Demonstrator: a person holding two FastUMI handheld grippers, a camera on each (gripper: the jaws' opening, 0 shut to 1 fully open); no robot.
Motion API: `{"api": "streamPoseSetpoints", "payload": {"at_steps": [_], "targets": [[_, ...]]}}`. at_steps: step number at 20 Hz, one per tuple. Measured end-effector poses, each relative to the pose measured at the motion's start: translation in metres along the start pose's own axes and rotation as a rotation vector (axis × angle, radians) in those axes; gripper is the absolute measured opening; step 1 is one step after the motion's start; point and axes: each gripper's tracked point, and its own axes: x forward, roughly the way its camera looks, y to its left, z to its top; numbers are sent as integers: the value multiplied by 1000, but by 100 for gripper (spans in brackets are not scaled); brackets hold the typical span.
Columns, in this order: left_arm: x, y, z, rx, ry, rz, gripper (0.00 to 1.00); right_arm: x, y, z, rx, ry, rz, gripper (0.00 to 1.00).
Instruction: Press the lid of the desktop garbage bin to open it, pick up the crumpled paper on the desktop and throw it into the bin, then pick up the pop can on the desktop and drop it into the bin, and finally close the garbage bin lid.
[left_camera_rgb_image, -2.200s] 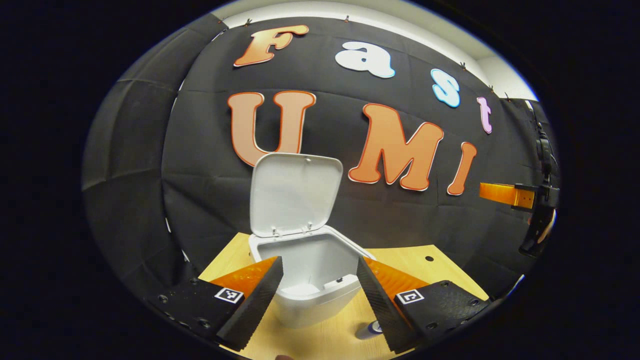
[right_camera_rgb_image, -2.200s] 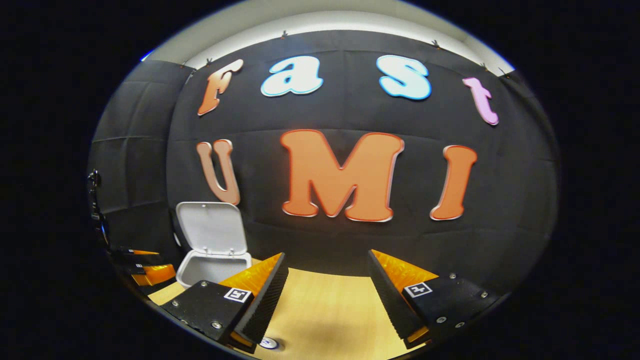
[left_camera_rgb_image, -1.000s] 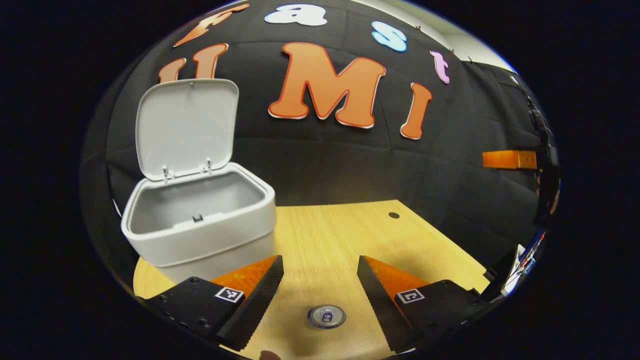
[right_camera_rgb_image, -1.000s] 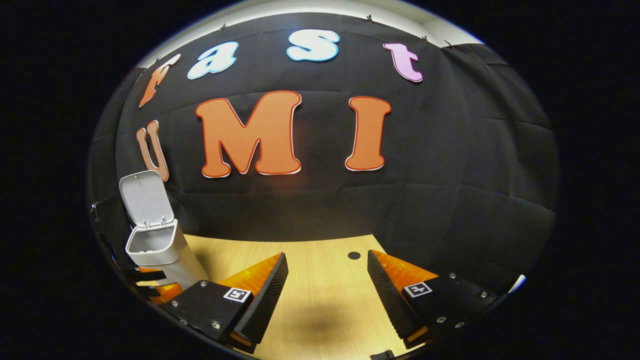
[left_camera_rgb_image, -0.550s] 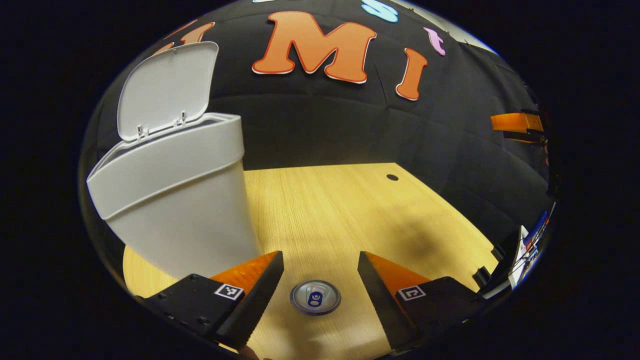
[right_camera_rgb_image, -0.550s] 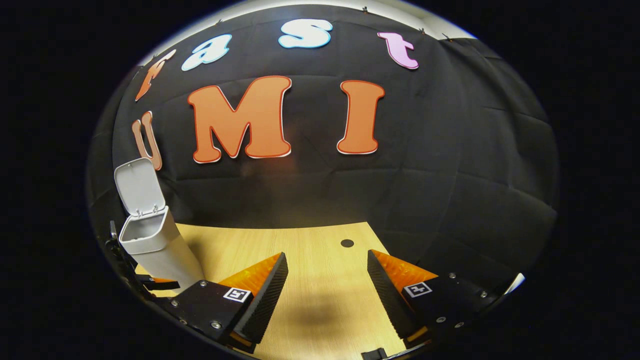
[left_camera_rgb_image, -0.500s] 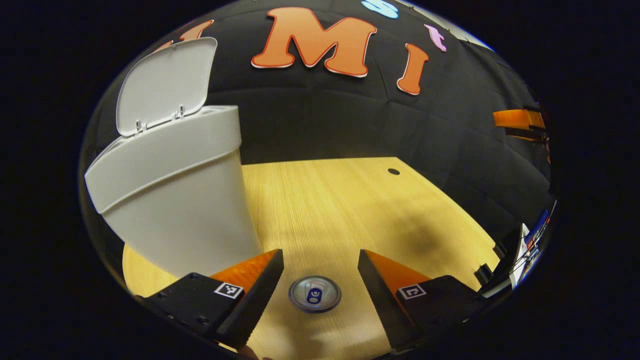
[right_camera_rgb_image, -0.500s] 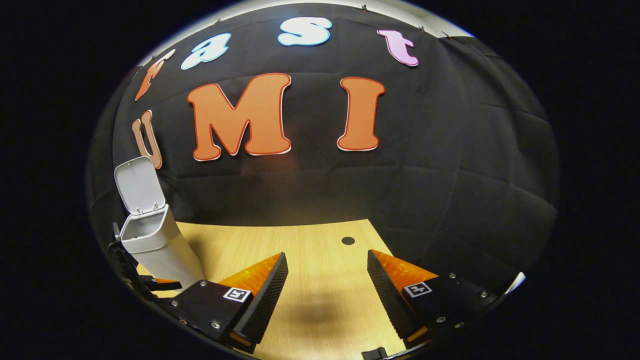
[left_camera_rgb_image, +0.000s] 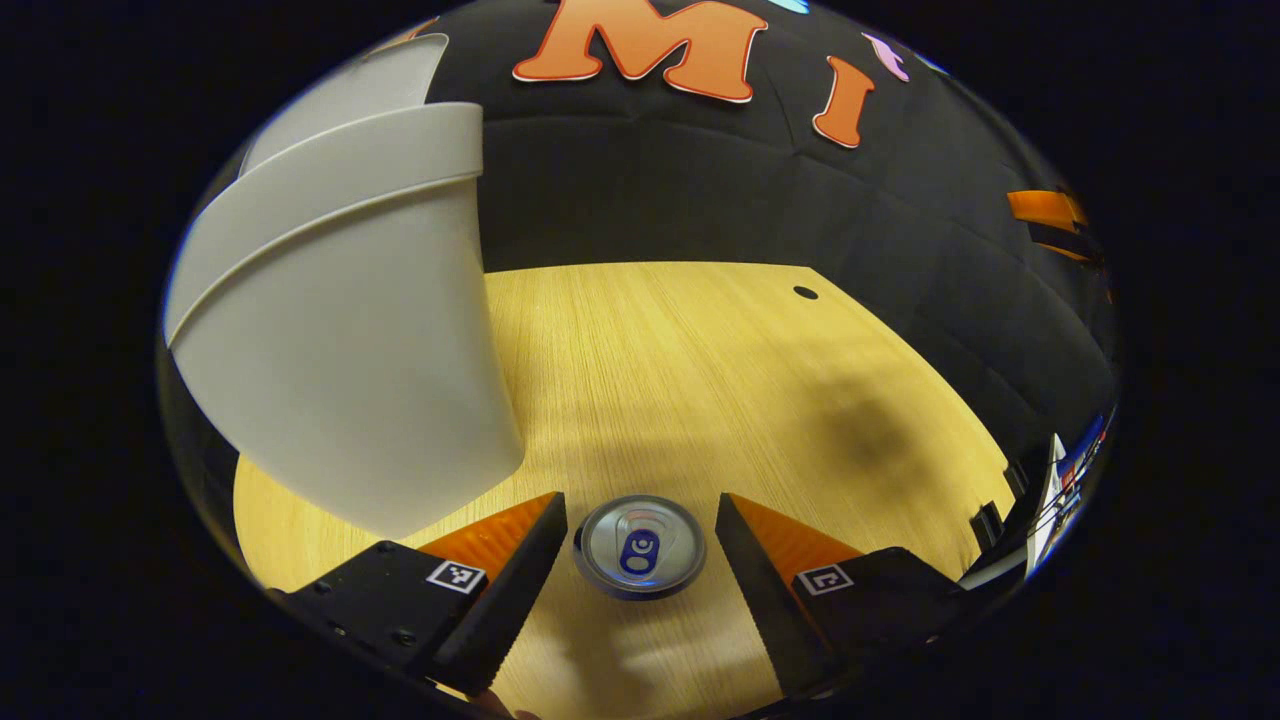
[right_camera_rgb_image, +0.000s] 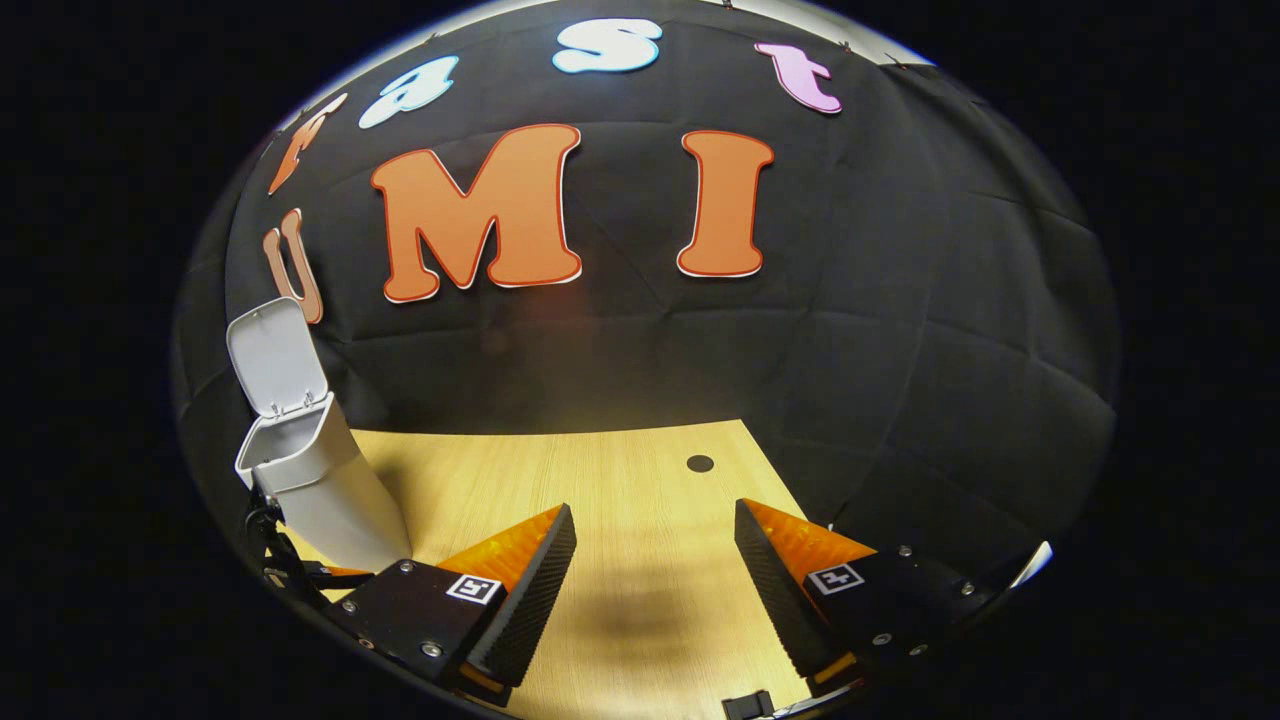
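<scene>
Left gripper (left_camera_rgb_image: 640, 545) jaws apart, straddling upright silver pop can (left_camera_rgb_image: 640, 546) for side grasp; right gripper (right_camera_rgb_image: 655, 560) jaws apart, idle; white plastic bin (left_camera_rgb_image: 345, 330) left, lidded open.

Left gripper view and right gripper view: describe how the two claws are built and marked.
The left claw has two wedge-shaped fingers with ridged inner faces, each on a black block with screws and a small square black-and-white marker. The right claw is built the same way: ridged wedge fingers, screwed black blocks and one square marker on each.
</scene>
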Motion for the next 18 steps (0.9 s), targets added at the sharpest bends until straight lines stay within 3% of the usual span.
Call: {"api": "streamPoseSetpoints", "payload": {"at_steps": [10, 11, 18], "targets": [[26, 13, -52, -52, 124, 49, 96, 10, 6, -17, 0, 62, 12, 95], [28, 12, -47, -45, 108, 42, 85, 11, 6, -18, -3, 66, 14, 95], [8, 17, -25, -47, 25, 24, 82, 13, 21, -14, -3, 59, 47, 95]]}}
